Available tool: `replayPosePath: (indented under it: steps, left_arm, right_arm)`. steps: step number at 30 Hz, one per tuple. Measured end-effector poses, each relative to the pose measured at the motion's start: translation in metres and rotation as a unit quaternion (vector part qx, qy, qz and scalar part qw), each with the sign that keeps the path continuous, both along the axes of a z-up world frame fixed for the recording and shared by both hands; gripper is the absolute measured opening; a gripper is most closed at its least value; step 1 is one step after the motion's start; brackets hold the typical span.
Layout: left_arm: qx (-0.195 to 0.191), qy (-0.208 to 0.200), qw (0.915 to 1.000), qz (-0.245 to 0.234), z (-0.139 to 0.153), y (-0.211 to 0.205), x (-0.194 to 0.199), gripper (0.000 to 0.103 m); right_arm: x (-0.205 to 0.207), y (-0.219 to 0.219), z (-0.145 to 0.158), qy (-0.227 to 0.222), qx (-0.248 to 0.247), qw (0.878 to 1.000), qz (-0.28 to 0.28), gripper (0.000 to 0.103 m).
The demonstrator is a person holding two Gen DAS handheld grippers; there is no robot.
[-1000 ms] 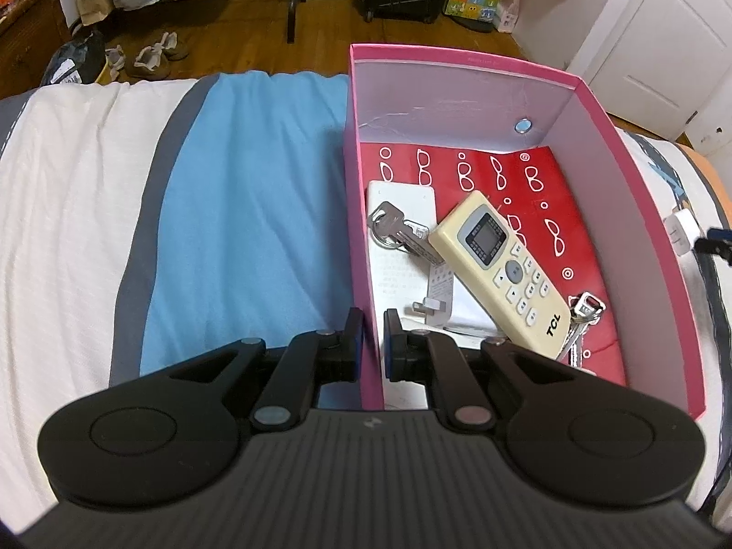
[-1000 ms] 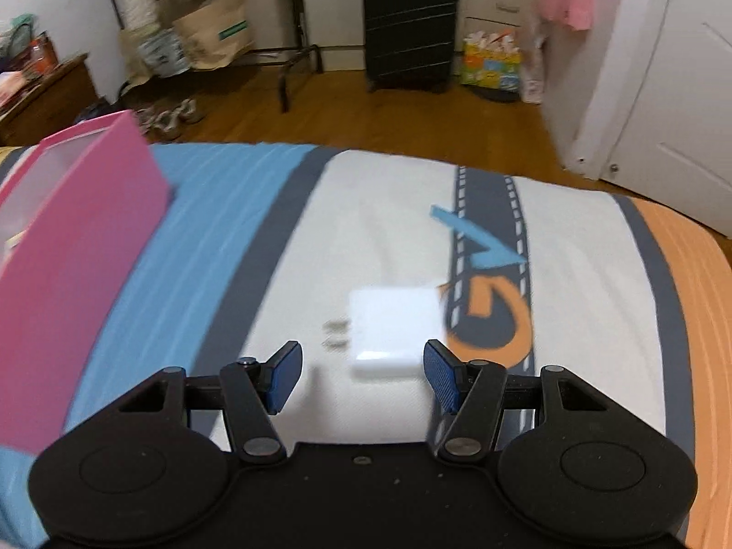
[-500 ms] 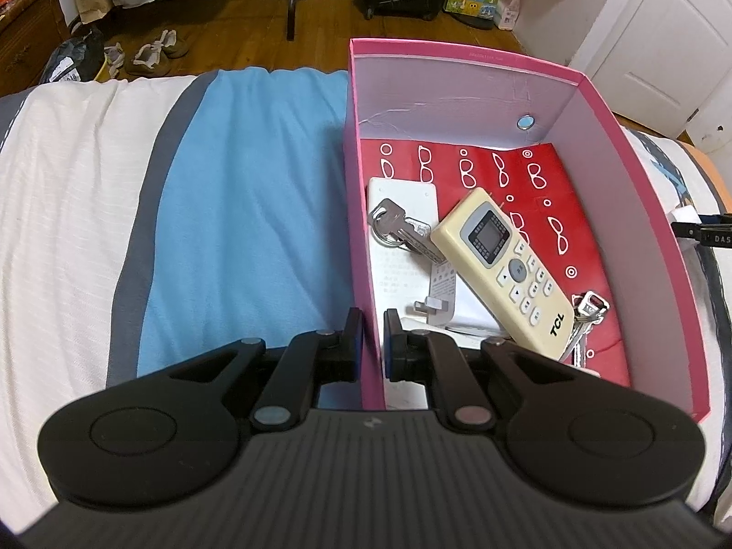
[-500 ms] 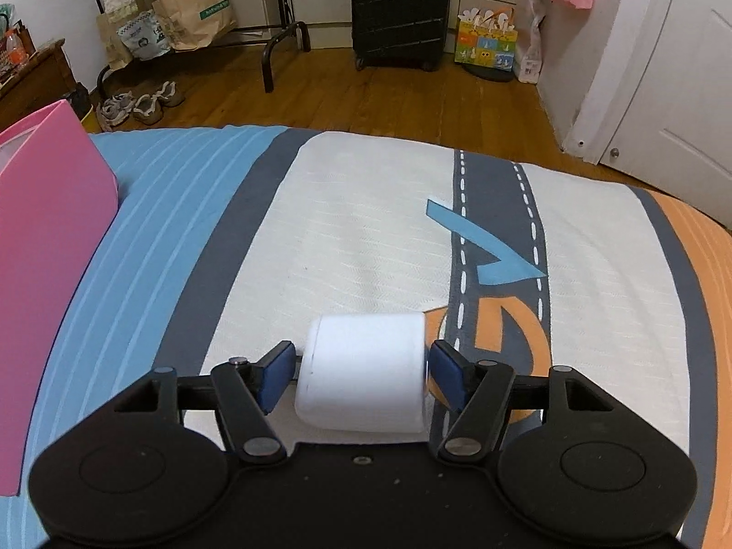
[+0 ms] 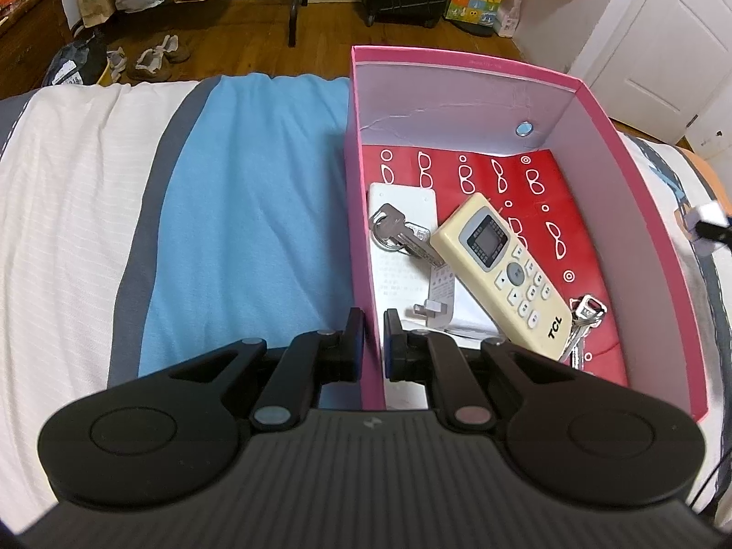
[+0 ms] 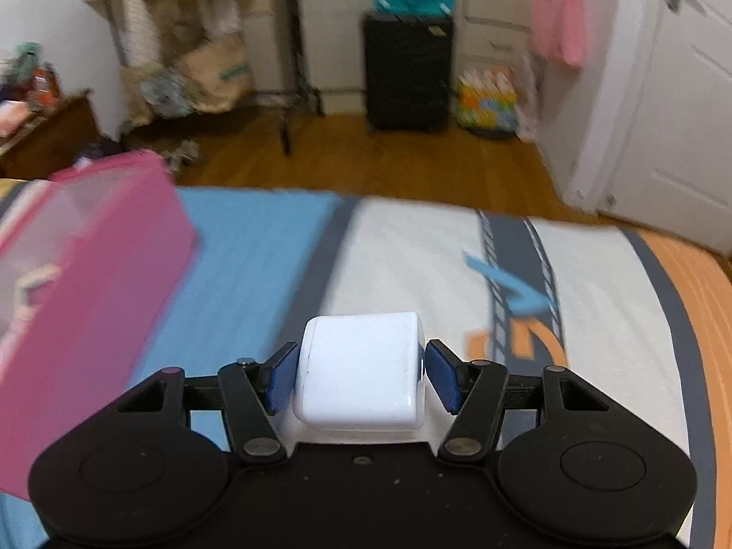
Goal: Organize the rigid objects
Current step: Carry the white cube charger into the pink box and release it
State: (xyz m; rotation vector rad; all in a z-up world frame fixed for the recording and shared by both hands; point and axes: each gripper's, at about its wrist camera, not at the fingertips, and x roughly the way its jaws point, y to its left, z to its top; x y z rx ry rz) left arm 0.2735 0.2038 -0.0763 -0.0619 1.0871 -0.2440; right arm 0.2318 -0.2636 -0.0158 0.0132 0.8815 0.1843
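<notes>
The right tongs (image 6: 361, 377) are clamping a white rounded plastic charger block (image 6: 359, 373) between their blue pads, above the striped bed (image 6: 411, 265). The open pink cardboard box (image 6: 91, 283) is sitting at nine o'clock. The left tongs (image 5: 374, 343) are pinching that box's near-left wall (image 5: 371, 357), with a cream remote control (image 5: 503, 270) lying inside.

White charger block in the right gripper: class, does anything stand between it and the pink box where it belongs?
Only the pink box's own near side wall, which the white charger block must clear. The striped bedspread between them is bare.
</notes>
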Motion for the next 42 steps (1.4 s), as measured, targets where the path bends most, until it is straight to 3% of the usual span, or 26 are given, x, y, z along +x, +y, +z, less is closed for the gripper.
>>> replayPosePath:
  steps: [4,8,11,15,17,20,22,25,27,33,38,42]
  left_arm:
    - [-0.002,-0.002,1.0000,0.000,0.001,0.001,-0.001,0.007]
    - [-0.004,-0.002,1.0000,0.000,0.001,0.002,-0.001,0.007]
    - [-0.003,-0.003,1.0000,-0.002,0.001,0.002,-0.001,0.007]
    - [-0.006,-0.003,1.0000,-0.003,0.000,0.003,-0.002,0.007]
    - [-0.009,-0.003,1.0000,-0.002,0.000,0.004,-0.002,0.008]
    - [-0.005,-0.007,0.9999,-0.008,0.000,0.002,-0.003,0.008]
    - [-0.010,-0.007,0.9999,-0.006,0.000,0.004,-0.003,0.008]
    - [-0.010,-0.012,0.9999,-0.006,0.003,0.004,-0.004,0.008]
    - [-0.010,-0.012,0.9999,-0.005,0.003,0.004,-0.005,0.008]
    - [-0.009,-0.009,0.9999,-0.006,0.001,0.004,-0.004,0.008]
    - [-0.014,-0.009,0.9998,-0.006,0.001,0.006,-0.004,0.008]
    - [-0.013,-0.009,0.9999,-0.005,0.001,0.006,-0.003,0.008]
  right_arm:
    - [-0.010,0.033,0.039,-0.039,0.028,0.998,0.052,0.065]
    - [-0.025,0.081,0.066,-0.059,0.036,0.987,0.144,0.065]
    - [-0.037,0.119,0.073,-0.066,0.016,0.973,0.219,0.065]
    - [-0.037,0.162,0.064,-0.036,-0.006,0.956,0.292,0.065]
    - [-0.039,0.183,0.058,-0.017,-0.035,0.937,0.347,0.065]
    - [-0.028,0.209,0.053,0.028,-0.111,0.892,0.437,0.065]
    - [-0.015,0.218,0.048,0.064,-0.148,0.874,0.458,0.065]
    - [0.003,0.226,0.038,0.099,-0.172,0.860,0.470,0.065]
    - [0.006,0.231,0.031,0.108,-0.176,0.854,0.477,0.065]
    - [-0.003,0.244,0.008,0.127,-0.209,0.820,0.518,0.065]
    - [-0.001,0.250,-0.001,0.150,-0.221,0.804,0.531,0.065]
    - [0.005,0.252,-0.006,0.152,-0.225,0.801,0.534,0.065]
